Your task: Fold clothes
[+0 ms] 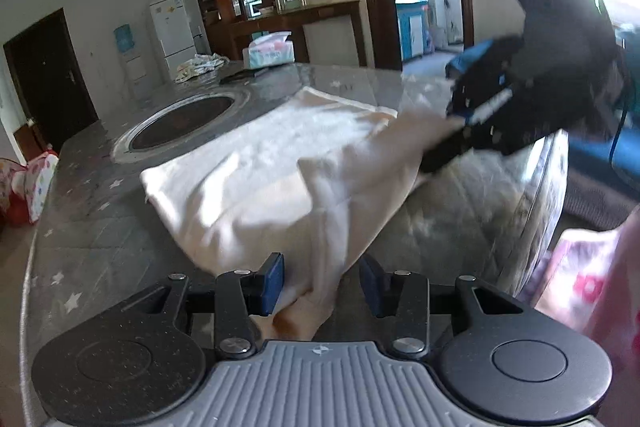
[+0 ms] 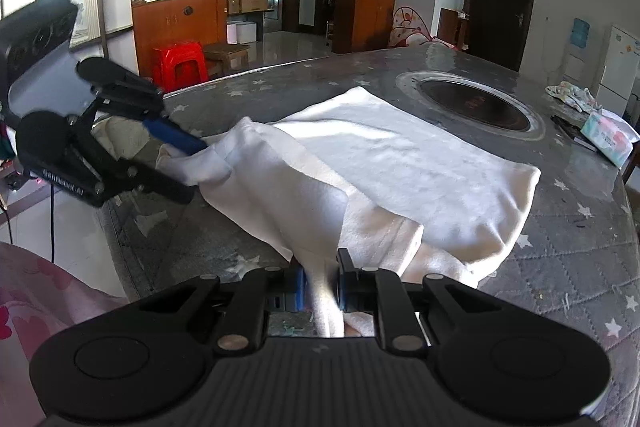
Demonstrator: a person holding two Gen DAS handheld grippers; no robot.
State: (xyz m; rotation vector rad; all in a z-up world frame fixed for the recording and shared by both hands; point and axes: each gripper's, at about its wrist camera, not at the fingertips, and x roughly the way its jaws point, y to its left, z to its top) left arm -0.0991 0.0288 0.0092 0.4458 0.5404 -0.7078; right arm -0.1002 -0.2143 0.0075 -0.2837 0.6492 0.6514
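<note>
The left wrist view looks along the left gripper [image 1: 322, 283], whose blue pads stand apart with a fold of the white garment [image 1: 256, 163] lying loosely between them; the cloth brushes the left pad, while the right pad stands clear of it, so this gripper is open and holds nothing tightly. The same view shows the right gripper [image 1: 440, 147] coming in blurred from the right, its fingers reaching to a raised corner of the cloth, but whether they pinch it cannot be told from here. The right wrist view settles that: the right gripper [image 2: 320, 283] has its jaws drawn close together on a bunched strip of the white garment [image 2: 400, 163], pads pressing the fabric from both sides. It also shows the left gripper [image 2: 188, 163] from the side, its blue finger lying against a lifted corner at the garment's left edge. The garment is spread flat over most of its length on the grey, star-patterned table [image 2: 580, 247], its near edge drawn up toward both grippers. A dark round inset [image 2: 474, 105] sits in the table just beyond the cloth, seen in both views. Only the right wrist view shows the red stool [image 2: 180, 61] on the floor behind the table, while the tissue box [image 1: 270, 51] at the far edge is clearest in the left wrist view.
</note>
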